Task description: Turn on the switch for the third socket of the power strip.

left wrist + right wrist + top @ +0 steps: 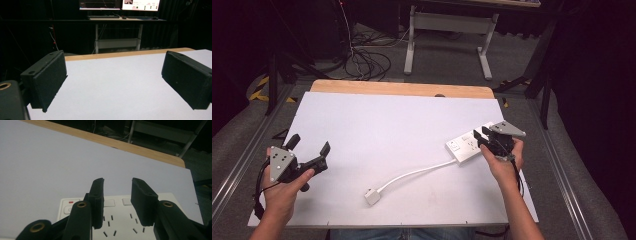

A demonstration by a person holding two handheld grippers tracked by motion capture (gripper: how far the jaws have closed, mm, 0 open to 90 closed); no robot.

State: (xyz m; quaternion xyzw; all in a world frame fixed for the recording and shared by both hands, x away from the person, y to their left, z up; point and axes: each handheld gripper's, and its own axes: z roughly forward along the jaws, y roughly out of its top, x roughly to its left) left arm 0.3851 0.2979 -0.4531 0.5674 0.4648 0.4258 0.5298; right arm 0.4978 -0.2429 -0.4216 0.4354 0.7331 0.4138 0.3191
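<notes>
- Power strip (468, 144): white, flat on the white board (377, 130), near its right edge; white cable running from it to a plug (372, 196) lying toward the front edge
- Right gripper (480, 135): jaws parted, poised over the power strip's sockets, nothing clamped
- Left gripper (309, 148): well left of the power strip, jaws spread wide, nothing between them
- Board on a wooden table (402, 88); beyond it a white-legged desk (447, 22), floor cables, dark room
</notes>
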